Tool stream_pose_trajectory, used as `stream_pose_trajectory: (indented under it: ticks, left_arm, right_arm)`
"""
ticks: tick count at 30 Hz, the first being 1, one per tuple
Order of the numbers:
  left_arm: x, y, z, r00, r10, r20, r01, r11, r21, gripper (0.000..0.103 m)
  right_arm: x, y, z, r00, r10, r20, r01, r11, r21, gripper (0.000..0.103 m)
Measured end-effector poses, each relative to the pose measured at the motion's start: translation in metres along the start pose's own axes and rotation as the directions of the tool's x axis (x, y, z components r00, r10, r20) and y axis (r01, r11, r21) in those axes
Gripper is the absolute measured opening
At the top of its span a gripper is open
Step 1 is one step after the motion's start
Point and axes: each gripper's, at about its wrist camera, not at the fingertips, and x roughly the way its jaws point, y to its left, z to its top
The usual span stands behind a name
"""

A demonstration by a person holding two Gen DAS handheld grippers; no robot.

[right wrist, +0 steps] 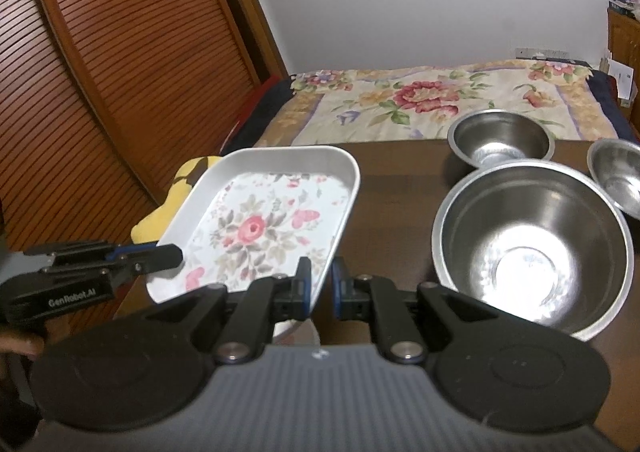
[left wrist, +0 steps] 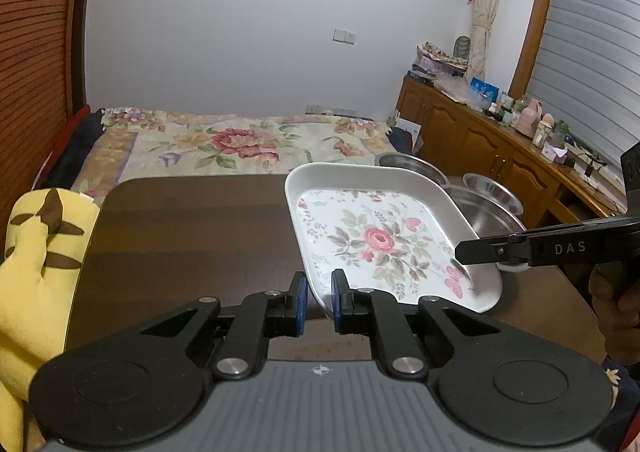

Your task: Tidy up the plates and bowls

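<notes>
1. The left gripper (left wrist: 319,294) has its jaws clamped on the near left rim of the floral plate (left wrist: 380,240), blue pads either side of the white wall.
2. The right gripper (right wrist: 320,284) has its jaws clamped on the plate's near right rim in the same way, so both grippers hold the one dish between them.
3. The plate is a white, squarish dish with rounded corners and raised walls, printed inside with a pink rose, leaves and butterflies. It sits tilted, its near edge up off the dark tabletop (left wrist: 192,228); whether the far edge touches the wood I cannot tell.
4. To the right of the plate stand three steel bowls: a large bowl (right wrist: 536,248) nearest, a small bowl (right wrist: 502,137) behind it, and another small bowl (right wrist: 618,179) at the far right. All are upright, shiny and empty.
5. The step in hand looks like carrying the plate to its place; the bowls seem not yet stacked.
6. The next move probably calls for both grippers to travel together and level, since a twist between them could pry the rim out of one grip. The glossy wall looks slippery.
7. Beyond the tabletop lies a bed (left wrist: 240,139) with a flowered quilt, and a yellow cushion (left wrist: 36,252) sits at the tabletop's left edge.
</notes>
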Motion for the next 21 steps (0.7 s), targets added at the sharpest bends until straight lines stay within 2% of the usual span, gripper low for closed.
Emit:
stream_pose_trajectory:
  ticks: [21]
  left_arm:
    - [-0.039,0.003,-0.062,1.000,-0.015,0.019,0.016,0.996,-0.090,0.014]
  right_arm:
    - [-0.009,0.015,-0.054,0.997,0.067,-0.031,-0.068,0.998,-0.017,0.012]
